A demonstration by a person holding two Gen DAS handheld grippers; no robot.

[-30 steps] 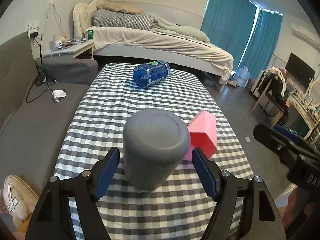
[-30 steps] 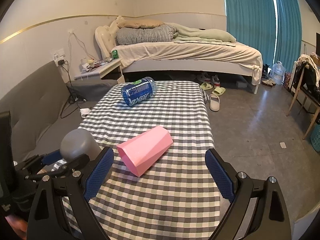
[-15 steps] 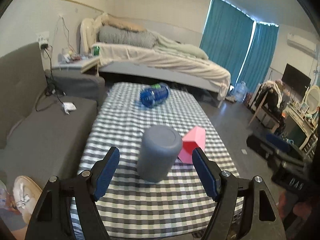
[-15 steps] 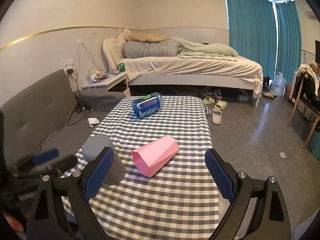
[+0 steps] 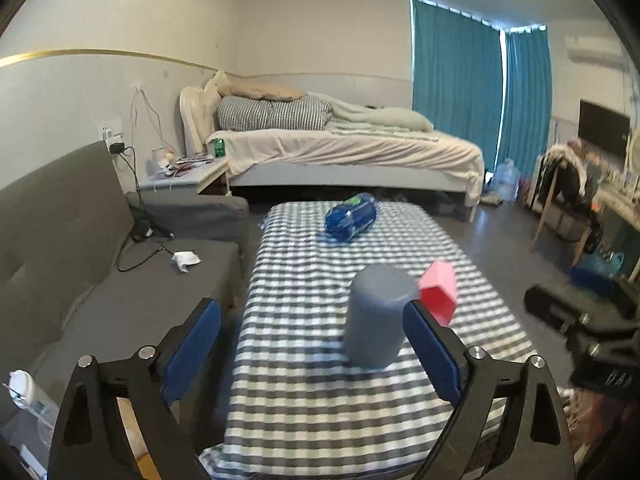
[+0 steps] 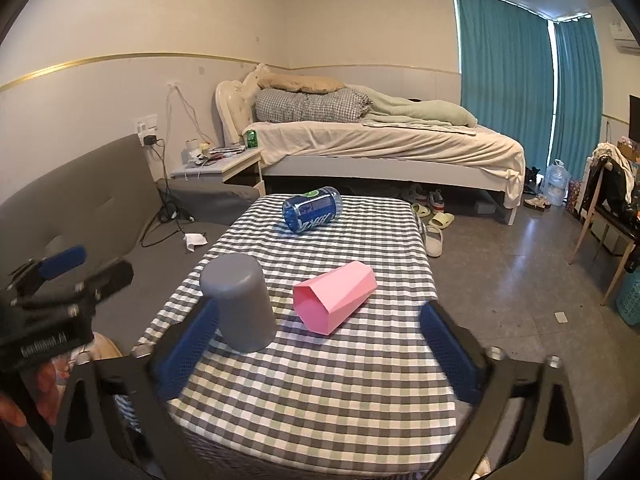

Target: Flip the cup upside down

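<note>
A grey cup (image 5: 376, 314) stands upside down, closed base up, on the checked tablecloth (image 5: 320, 400); it also shows in the right wrist view (image 6: 242, 306). A pink faceted cup (image 6: 334, 296) lies on its side to its right, mouth toward me, and shows in the left wrist view (image 5: 438, 294). My left gripper (image 5: 312, 354) is open and empty, drawn back near the table's front edge, left of the grey cup. My right gripper (image 6: 316, 354) is open and empty, back from both cups. The left gripper is also visible in the right wrist view (image 6: 68, 276).
A blue water bottle (image 6: 312, 214) lies on its side at the table's far end. A grey sofa (image 5: 80, 264) runs along the left. A bed (image 6: 380, 148) stands behind the table. Slippers (image 6: 434, 228) lie on the floor at right, near a chair (image 6: 608, 216).
Both grippers have pulled back and up from the table. The left gripper, which straddled the grey cup, is now clear of it and shifted left. The cups have not moved.
</note>
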